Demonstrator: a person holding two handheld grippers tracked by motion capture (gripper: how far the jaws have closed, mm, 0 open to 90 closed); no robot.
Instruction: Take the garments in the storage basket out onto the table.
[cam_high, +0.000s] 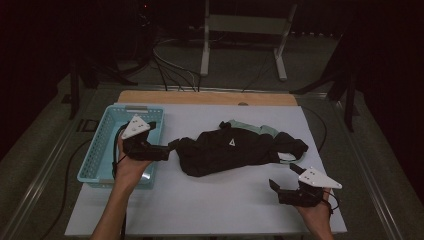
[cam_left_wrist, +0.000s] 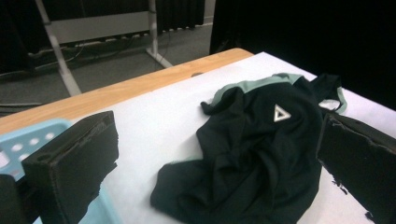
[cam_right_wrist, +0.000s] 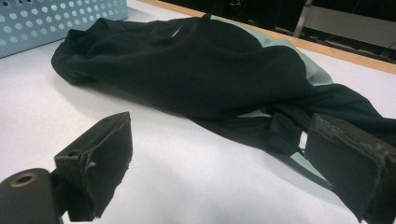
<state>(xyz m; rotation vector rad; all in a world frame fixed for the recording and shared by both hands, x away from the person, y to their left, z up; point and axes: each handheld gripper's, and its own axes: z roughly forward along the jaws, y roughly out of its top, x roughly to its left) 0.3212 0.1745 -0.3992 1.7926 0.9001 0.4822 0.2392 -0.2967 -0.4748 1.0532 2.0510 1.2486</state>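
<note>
A crumpled black garment (cam_high: 230, 147) with mint-green trim and a small white triangle logo lies in the middle of the white table cover (cam_high: 210, 200). My left gripper (cam_high: 169, 150) hovers over the blue basket's right rim, open, its jaws pointing at the garment's left end. In the left gripper view the garment (cam_left_wrist: 261, 154) lies just ahead, between the widely spread jaws of the left gripper (cam_left_wrist: 215, 135), not pinched. My right gripper (cam_high: 284, 177) is open near the front right of the table, short of the garment's right end (cam_right_wrist: 196, 70); nothing sits between the jaws of this right gripper (cam_right_wrist: 222, 135).
A light-blue perforated basket (cam_high: 107, 135) stands at the table's left, also seen as a basket corner (cam_left_wrist: 28, 140) and a basket wall (cam_right_wrist: 60, 18). A wooden strip (cam_high: 205, 97) runs along the table's far edge. Behind it are a metal frame (cam_high: 245, 30) and floor cables.
</note>
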